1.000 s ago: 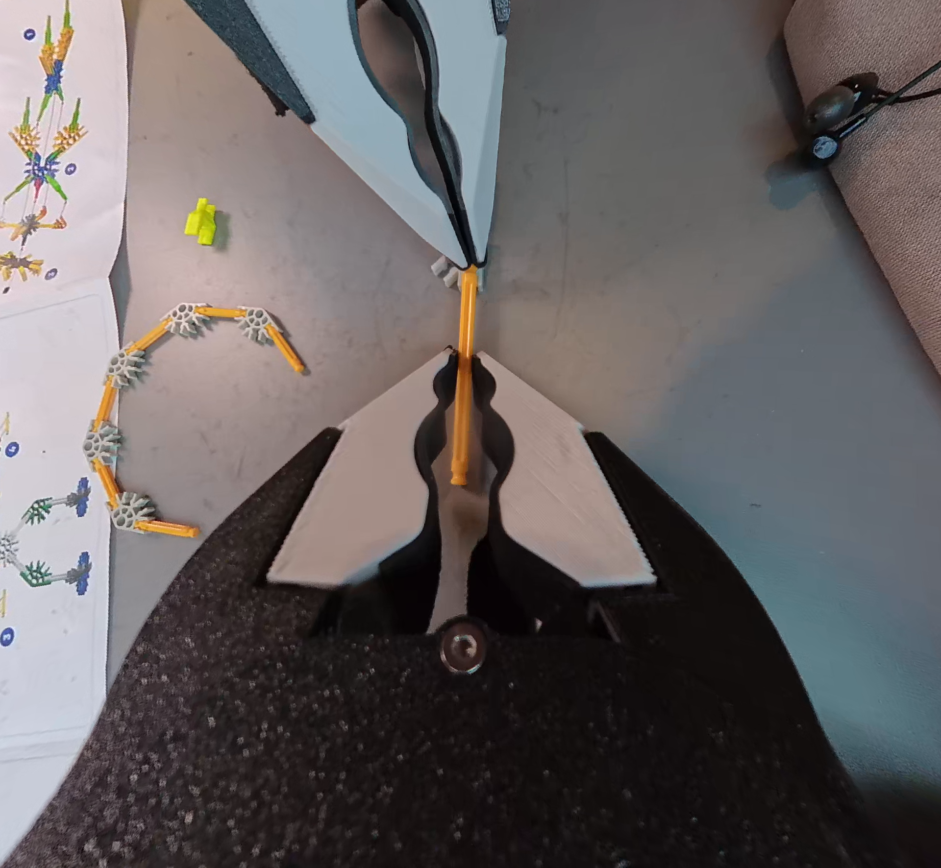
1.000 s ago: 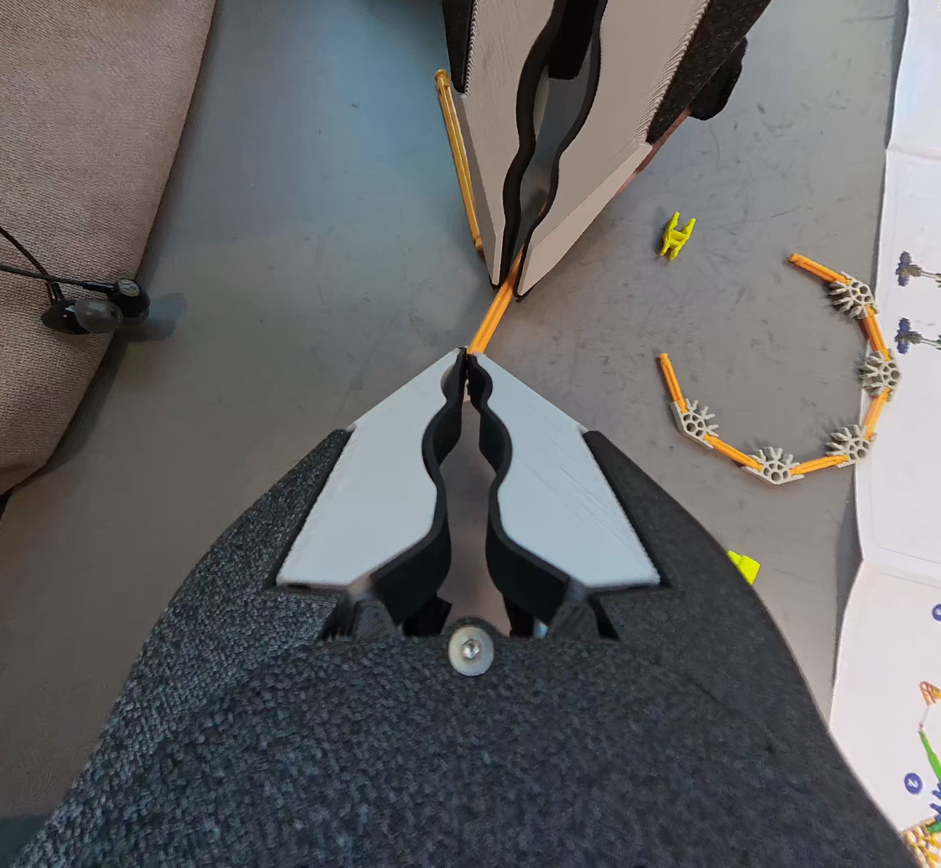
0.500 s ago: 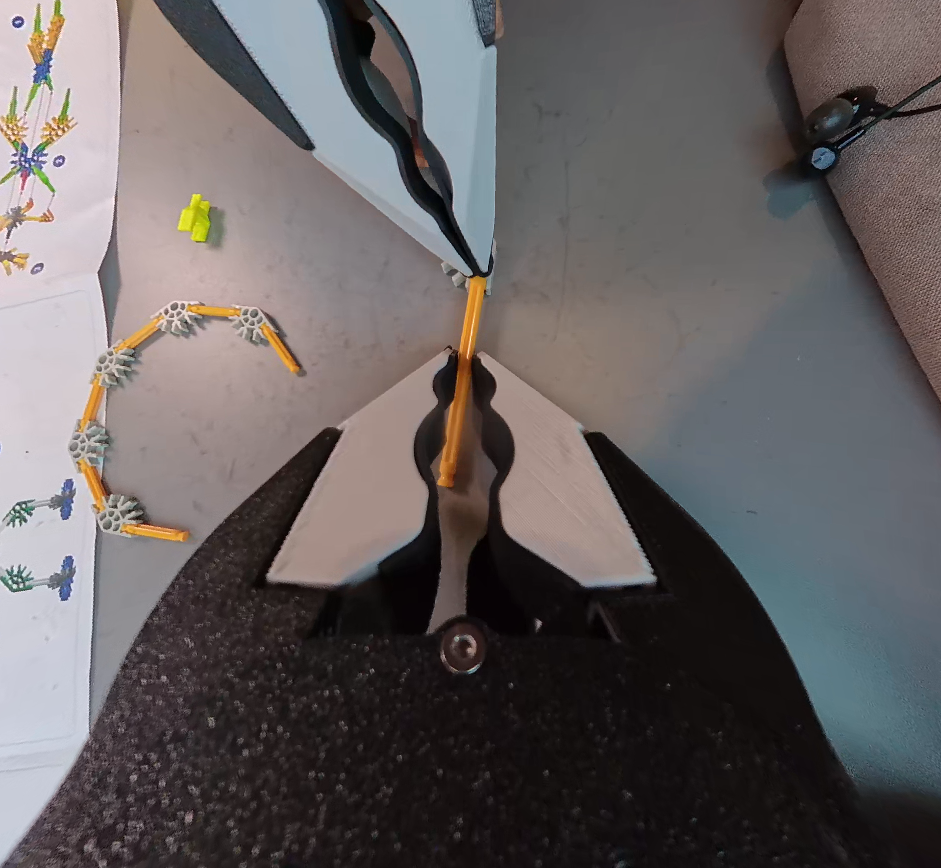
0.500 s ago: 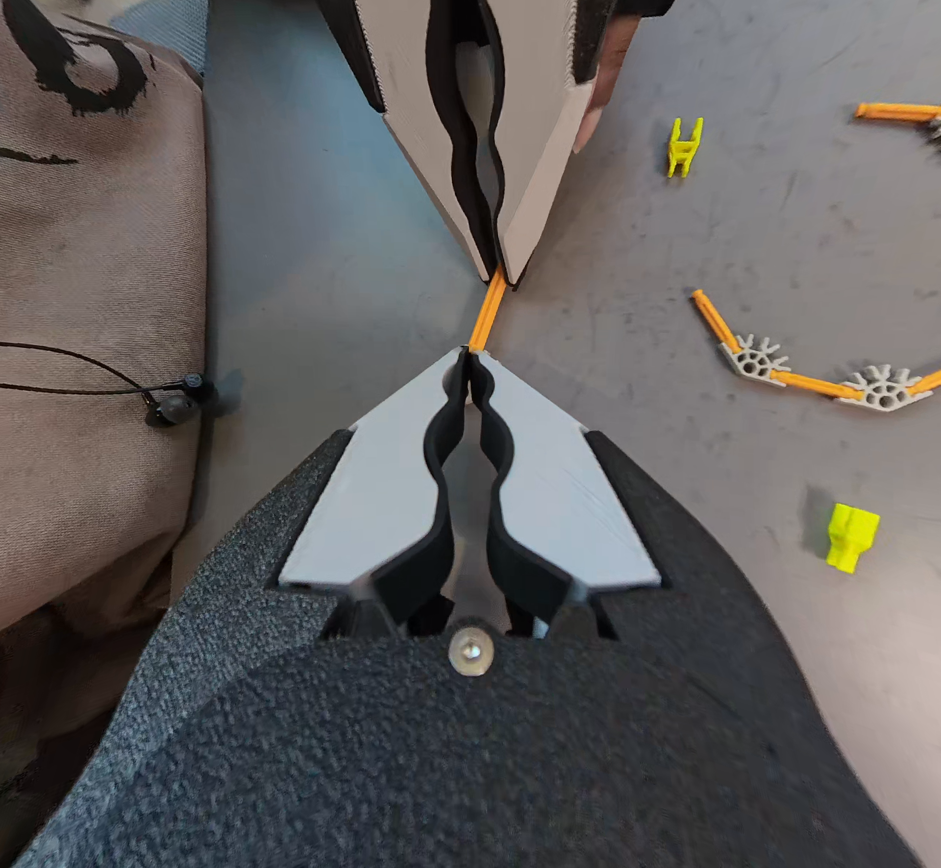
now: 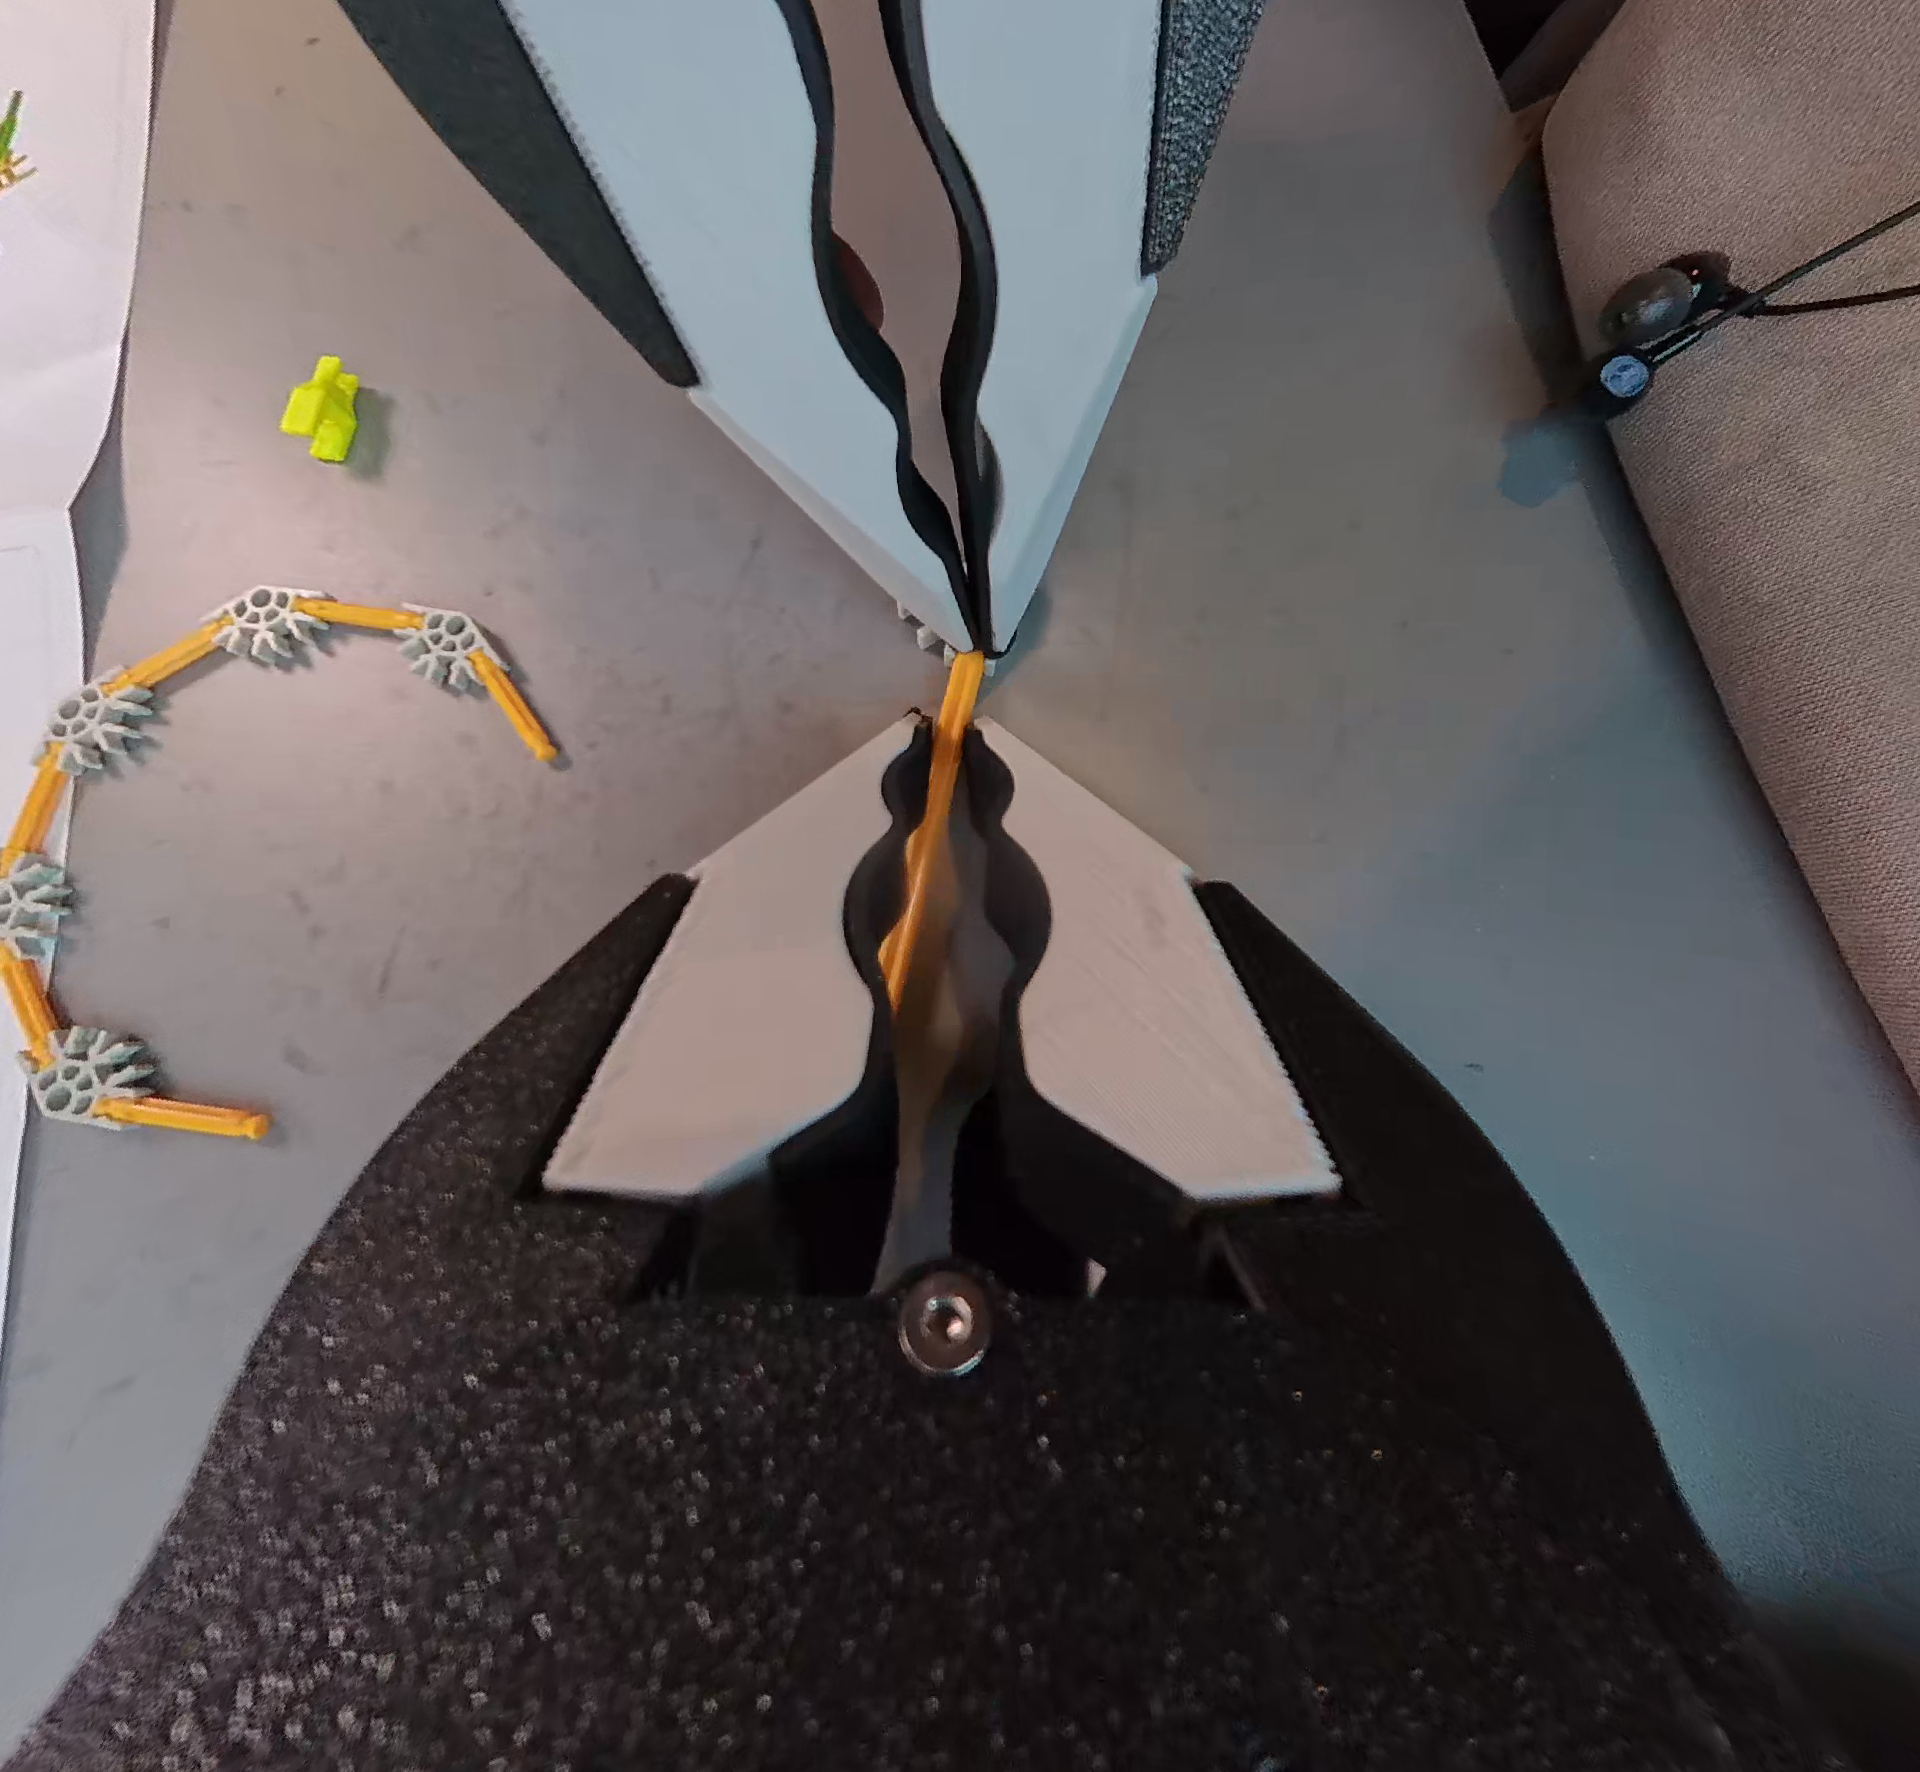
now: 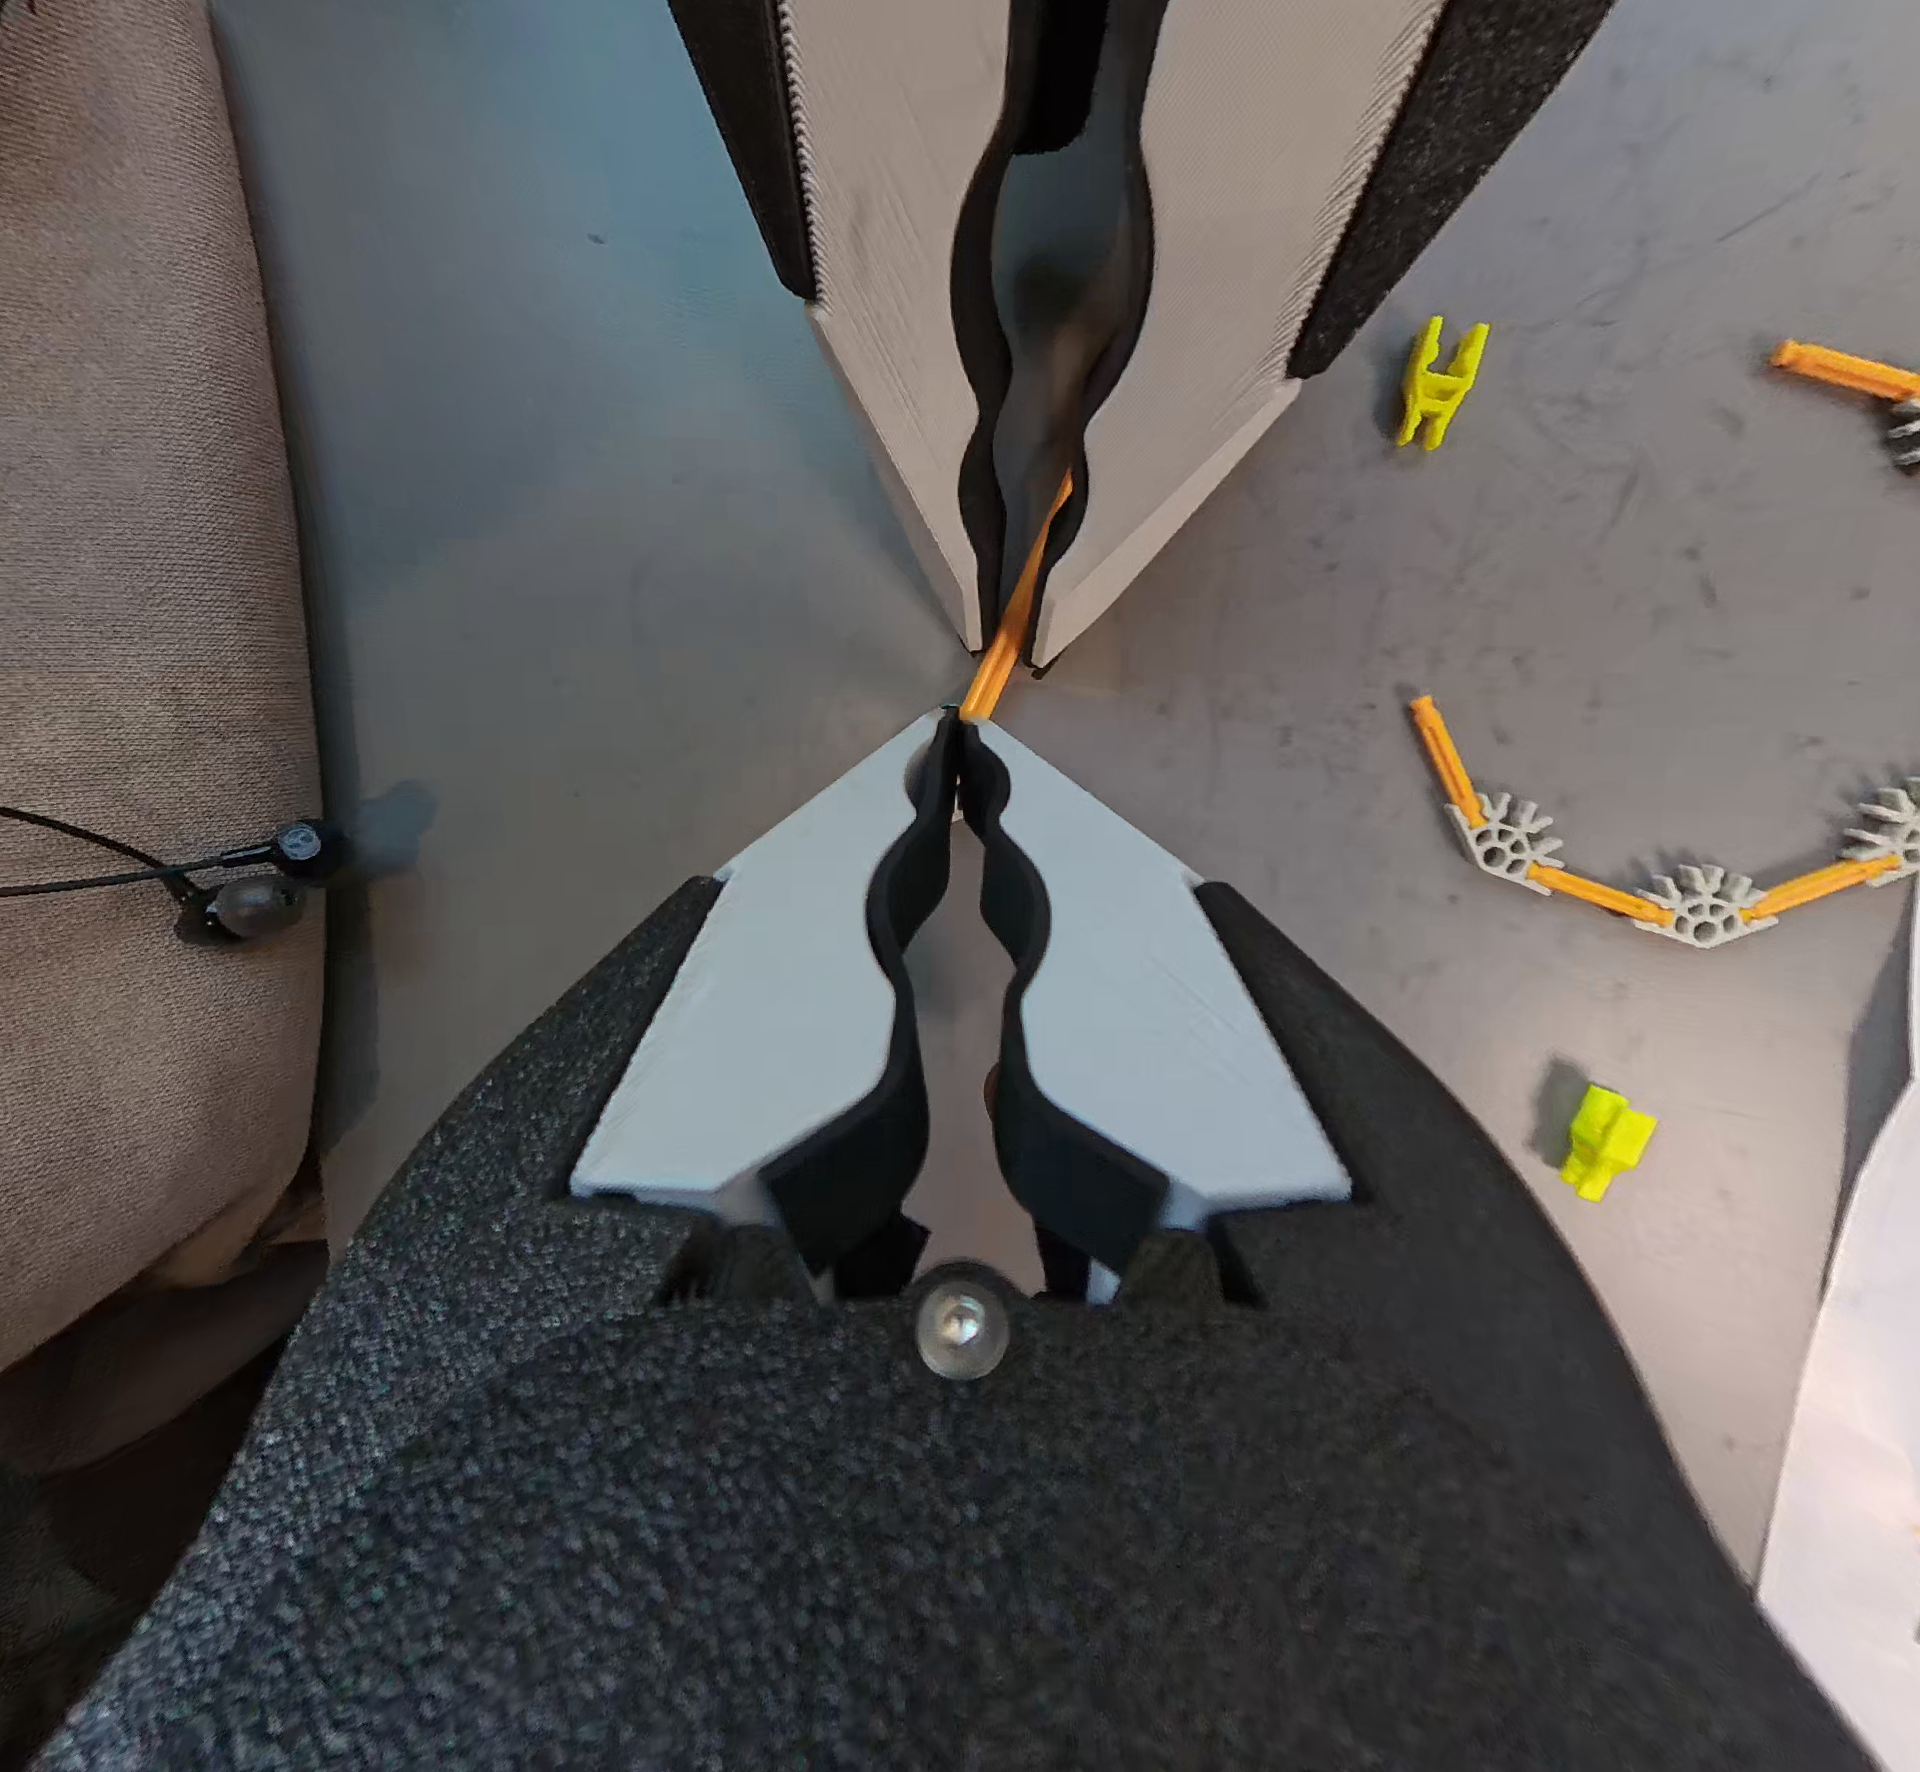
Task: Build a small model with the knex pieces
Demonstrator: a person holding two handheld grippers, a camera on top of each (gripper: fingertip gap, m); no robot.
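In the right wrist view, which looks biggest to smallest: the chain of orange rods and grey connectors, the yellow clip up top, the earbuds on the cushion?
1. Rod-and-connector chain, though partly cut off.
2. and 3. Earbuds and yellow clip look alike; unranked.

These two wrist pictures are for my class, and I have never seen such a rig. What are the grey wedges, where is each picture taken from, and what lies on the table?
The grey wedges are the fingers of two hand-held grippers; a camera on each looks along its own fingers. In the left wrist view, the left gripper sits at the bottom and the right gripper faces it; the right wrist view mirrors this. The left gripper pinches an orange rod. The right gripper is shut on a small grey connector at the rod's far end. On the grey table lie a curved chain of rods and connectors, a yellow-green clip, a paper sheet, and earphones on tan fabric.
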